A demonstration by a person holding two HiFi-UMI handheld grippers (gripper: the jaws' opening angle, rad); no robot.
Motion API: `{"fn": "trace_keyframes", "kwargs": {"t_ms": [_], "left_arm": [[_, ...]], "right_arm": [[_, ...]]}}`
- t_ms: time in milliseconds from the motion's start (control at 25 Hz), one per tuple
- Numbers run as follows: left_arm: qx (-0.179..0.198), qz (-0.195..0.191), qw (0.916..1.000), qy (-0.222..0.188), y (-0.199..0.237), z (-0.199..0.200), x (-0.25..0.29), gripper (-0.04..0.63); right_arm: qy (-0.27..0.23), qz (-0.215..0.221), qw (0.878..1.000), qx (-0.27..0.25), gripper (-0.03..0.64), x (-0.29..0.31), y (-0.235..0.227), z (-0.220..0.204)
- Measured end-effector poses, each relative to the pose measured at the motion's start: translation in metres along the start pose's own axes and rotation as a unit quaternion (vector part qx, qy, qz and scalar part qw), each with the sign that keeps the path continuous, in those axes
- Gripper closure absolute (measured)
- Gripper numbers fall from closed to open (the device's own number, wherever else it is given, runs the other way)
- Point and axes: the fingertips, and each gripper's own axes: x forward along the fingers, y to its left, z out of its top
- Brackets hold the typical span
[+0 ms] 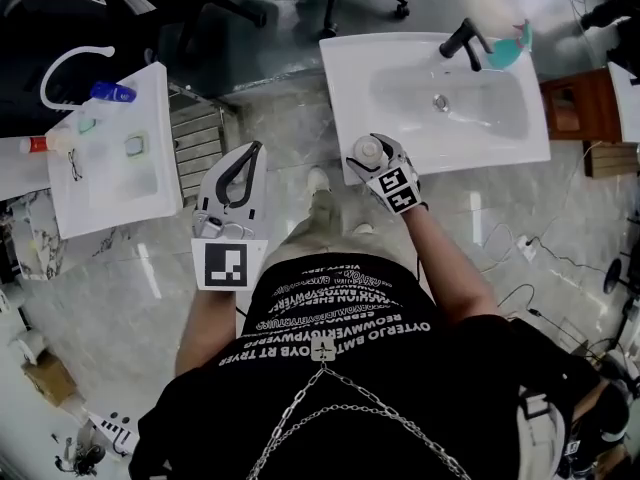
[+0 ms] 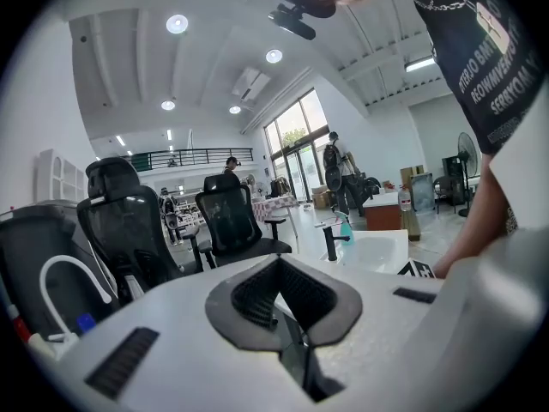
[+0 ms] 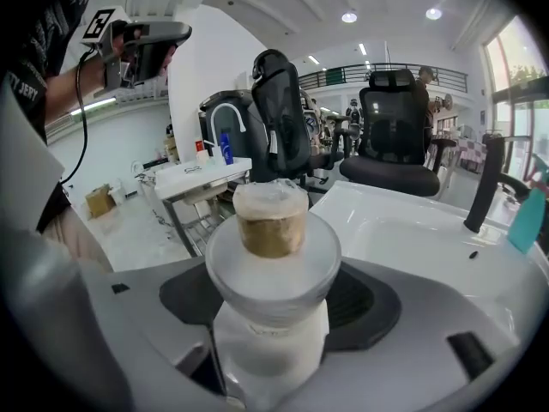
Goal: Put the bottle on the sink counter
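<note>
Marble floor (image 1: 130, 268), white sink counter (image 1: 345, 78) at 1 o'clock. Pinching frosted white bottle (image 3: 270, 342), gold cap (image 3: 268, 234) up, in right gripper (image 1: 375, 160) at counter's 7 o'clock corner; unclear whether resting on it. Holding left gripper (image 1: 252, 156) at 9 o'clock above the marble, tongs pressed together, empty.

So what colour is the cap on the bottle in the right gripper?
The bottle has a golden-brown cap; right gripper view shows it best.
</note>
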Motion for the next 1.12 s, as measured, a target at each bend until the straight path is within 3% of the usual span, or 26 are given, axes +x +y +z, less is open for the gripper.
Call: {"fn": "trace_keyframes", "kwargs": {"t_ms": [600,760,1120], "left_arm": [[0.005,0.0,1.0,0.004,-0.004,-0.002,0.003,0.589],[0.001,0.006,1.0,-0.007,-0.007,0.006,-0.002,0.589],[0.001,0.023,0.9994,-0.028,-0.031,0.026,-0.026,0.59]], "right_arm": [[-0.003,0.001,1.0,-0.014,0.284,0.01,0.007,-0.012],[-0.009,0.022,1.0,-0.017,0.268,0.008,0.011,-0.011],[-0.013,0.021,0.999,-0.029,0.236,-0.055,0.011,-0.015]]}}
